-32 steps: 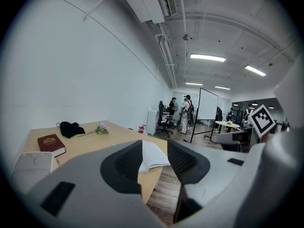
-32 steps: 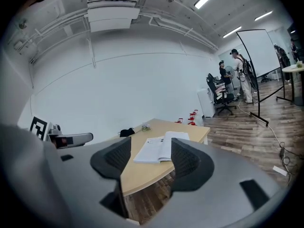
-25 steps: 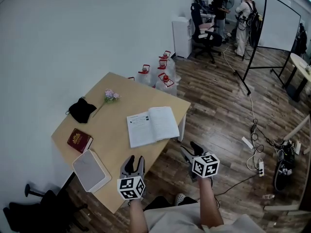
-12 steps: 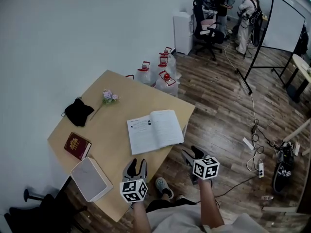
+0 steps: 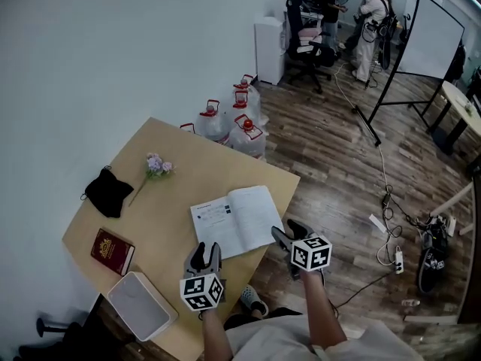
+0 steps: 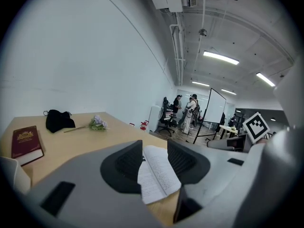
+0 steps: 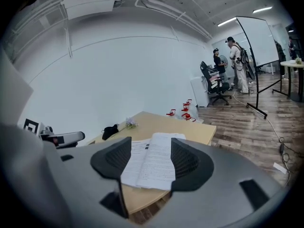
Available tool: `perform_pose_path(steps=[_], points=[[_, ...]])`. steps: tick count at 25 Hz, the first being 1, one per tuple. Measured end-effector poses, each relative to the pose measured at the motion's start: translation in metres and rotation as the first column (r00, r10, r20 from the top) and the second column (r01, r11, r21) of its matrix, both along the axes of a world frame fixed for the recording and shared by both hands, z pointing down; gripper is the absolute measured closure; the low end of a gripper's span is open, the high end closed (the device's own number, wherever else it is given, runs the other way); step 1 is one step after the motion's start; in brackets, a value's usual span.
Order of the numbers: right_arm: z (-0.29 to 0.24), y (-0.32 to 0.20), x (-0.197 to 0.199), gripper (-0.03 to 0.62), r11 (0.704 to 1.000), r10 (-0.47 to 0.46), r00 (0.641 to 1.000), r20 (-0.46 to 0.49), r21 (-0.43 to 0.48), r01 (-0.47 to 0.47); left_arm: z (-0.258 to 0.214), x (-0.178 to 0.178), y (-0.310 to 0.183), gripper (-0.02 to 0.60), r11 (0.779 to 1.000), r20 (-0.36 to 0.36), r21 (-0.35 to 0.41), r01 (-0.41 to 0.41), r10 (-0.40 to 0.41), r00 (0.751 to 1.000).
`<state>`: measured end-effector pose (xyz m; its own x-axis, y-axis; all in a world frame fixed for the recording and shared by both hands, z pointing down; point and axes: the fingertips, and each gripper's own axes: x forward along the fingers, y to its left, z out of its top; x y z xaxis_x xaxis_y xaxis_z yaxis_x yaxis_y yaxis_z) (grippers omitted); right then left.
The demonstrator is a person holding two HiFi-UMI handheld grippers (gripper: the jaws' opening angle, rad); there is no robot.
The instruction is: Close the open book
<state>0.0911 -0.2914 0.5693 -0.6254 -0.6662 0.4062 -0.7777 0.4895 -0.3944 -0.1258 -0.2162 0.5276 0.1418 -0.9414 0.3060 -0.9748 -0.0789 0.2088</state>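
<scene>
Desk (image 5: pixel 197 160), left to right:

- A white rectangular box (image 5: pixel 141 307) was noted at the near left corner of the desk. It may have been a tray or a lid; the view was too poor to say.
- A closed red book (image 5: pixel 113 251) was seen lying flat just beyond the box.
- A crumpled black cloth (image 5: pixel 105 192) was recorded near the far left edge.
- A small sprig of pale flowers (image 5: pixel 156 164) lay to the right of the cloth.

The left gripper (image 5: pixel 206 248) was held over the near edge of the desk. It pointed at the near left corner of the open book (image 5: pixel 237 221). Its jaws were observed apart with nothing gripped. The book was seen through the gap, clear of both pads.

The open book was found lying flat, pages up, near the right-hand corner of the desk. Its right-hand page reached close to the desk edge.

The right gripper (image 5: pixel 289 234) was held just beside the near right corner of the book. Its jaws were likewise apart and empty, with the printed pages framed between them and untouched.

Water jugs with red caps (image 5: pixel 229 122) stood on the wooden floor behind the desk. Two persons (image 5: pixel 331 2) were noted standing far off near a whiteboard (image 5: pixel 432 36).
</scene>
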Motion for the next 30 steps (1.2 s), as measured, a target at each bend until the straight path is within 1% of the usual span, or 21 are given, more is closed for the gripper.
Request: perform_pose_path(steps=[5,9,12,15,21,24,26,27,30], points=[[0.023,-0.018,-0.001,0.324,1.000,0.007,0.999,-0.048,-0.029,-0.008,0.012,-0.003,-0.020,0.408,1.000,-0.011,-0.014,-0.027,0.027,1.000],[0.053,-0.025,0.002,0.324,0.997,0.031,0.997,-0.075,-0.073,-0.036,0.022,-0.011,-0.028,0.408,0.997,0.049,-0.047,-0.054,0.057,0.997],[0.078,-0.030,0.015,0.324,0.993,0.067,0.992,-0.103,-0.091,-0.076,0.033,-0.013,-0.030,0.408,0.996,0.032,-0.060,-0.059,0.061,0.998],[0.101,-0.036,0.028,0.323,0.986,0.105,0.990,-0.098,-0.119,-0.116,0.046,-0.008,-0.033,0.408,0.995,0.023,-0.072,-0.074,0.076,0.997],[0.138,-0.044,0.027,0.318,0.977,0.088,0.991,-0.096,-0.185,-0.105,0.067,0.004,-0.037,0.408,0.987,0.011,-0.107,-0.121,0.123,0.992],[0.157,-0.048,0.018,0.282,0.973,0.071,0.994,-0.085,-0.215,-0.088,0.073,0.004,-0.038,0.408,0.985,0.004,-0.113,-0.127,0.128,0.992],[0.166,-0.049,0.011,0.213,0.969,0.053,0.996,-0.072,-0.236,-0.068,0.075,0.004,-0.037,0.408,0.985,0.000,-0.117,-0.129,0.130,0.992],[0.170,-0.050,0.006,0.195,0.969,0.039,0.997,-0.068,-0.242,-0.054,0.076,0.003,-0.037,0.408,0.984,-0.004,-0.120,-0.130,0.130,0.991],[0.173,-0.051,-0.009,0.190,0.972,-0.020,0.996,-0.089,-0.235,-0.001,0.081,-0.005,-0.036,0.408,0.984,-0.023,-0.127,-0.128,0.126,0.992]])
